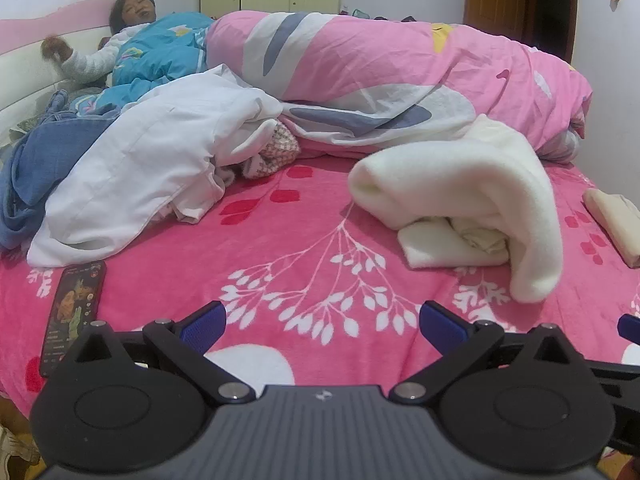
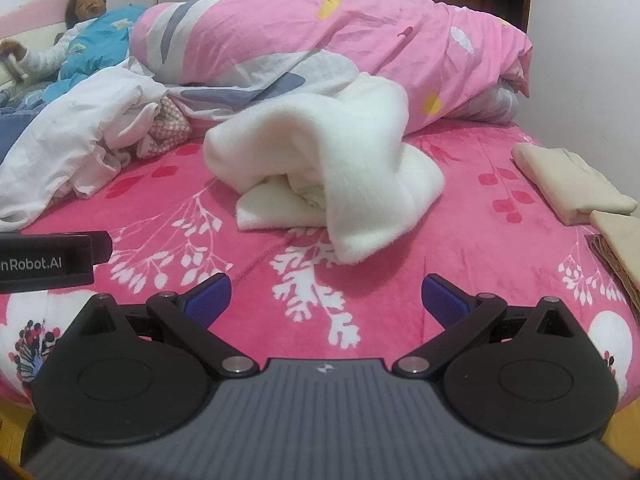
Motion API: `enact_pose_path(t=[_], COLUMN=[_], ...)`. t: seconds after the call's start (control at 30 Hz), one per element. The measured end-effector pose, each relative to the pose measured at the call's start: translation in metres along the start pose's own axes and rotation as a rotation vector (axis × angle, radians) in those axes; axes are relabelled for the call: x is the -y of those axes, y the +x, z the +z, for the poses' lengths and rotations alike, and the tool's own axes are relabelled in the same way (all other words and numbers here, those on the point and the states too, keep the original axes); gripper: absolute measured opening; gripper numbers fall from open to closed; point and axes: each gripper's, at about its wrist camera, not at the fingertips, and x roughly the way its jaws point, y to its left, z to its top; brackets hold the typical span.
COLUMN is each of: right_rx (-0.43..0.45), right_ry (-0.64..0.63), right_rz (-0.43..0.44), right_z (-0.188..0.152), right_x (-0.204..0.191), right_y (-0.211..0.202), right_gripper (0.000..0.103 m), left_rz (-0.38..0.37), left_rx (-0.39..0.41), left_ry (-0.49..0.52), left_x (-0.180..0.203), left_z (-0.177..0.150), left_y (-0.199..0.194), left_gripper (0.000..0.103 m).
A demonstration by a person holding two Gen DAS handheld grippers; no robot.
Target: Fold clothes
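Observation:
A cream fleece garment (image 1: 460,188) lies crumpled in a loose roll on the pink floral bedspread (image 1: 304,248); the right wrist view has it (image 2: 320,164) straight ahead. My left gripper (image 1: 322,322) hovers open over the bedspread, short of the garment and to its left, holding nothing. My right gripper (image 2: 326,298) is open too, empty, just in front of the garment's hanging end. A heap of unfolded clothes, white (image 1: 132,168) and blue denim (image 1: 36,160), lies at the left. Folded beige pieces (image 2: 568,180) sit at the right edge.
A phone (image 1: 74,308) lies on the bedspread at the left, near my left gripper. A rolled pink duvet (image 1: 380,64) spans the back of the bed. A person (image 1: 132,8) lies under a blue quilt at the far left by the headboard. The left gripper's body (image 2: 48,260) shows in the right view.

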Motion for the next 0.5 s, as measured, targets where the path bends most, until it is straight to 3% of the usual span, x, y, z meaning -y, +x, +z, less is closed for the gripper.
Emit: enact_pose_path(t=[0.5], right_rx=[-0.01], right_ry=[0.006], right_rz=[0.001], right_z=[-0.0015], right_x=[0.0002], right_y=[0.0028], right_gripper=[0.102], left_rz=[0.001], left_rx=[-0.006], left_ry=[0.004], left_x=[0.0018], left_z=[-0.0025], left_y=[0.0027], left_gripper=[0.103])
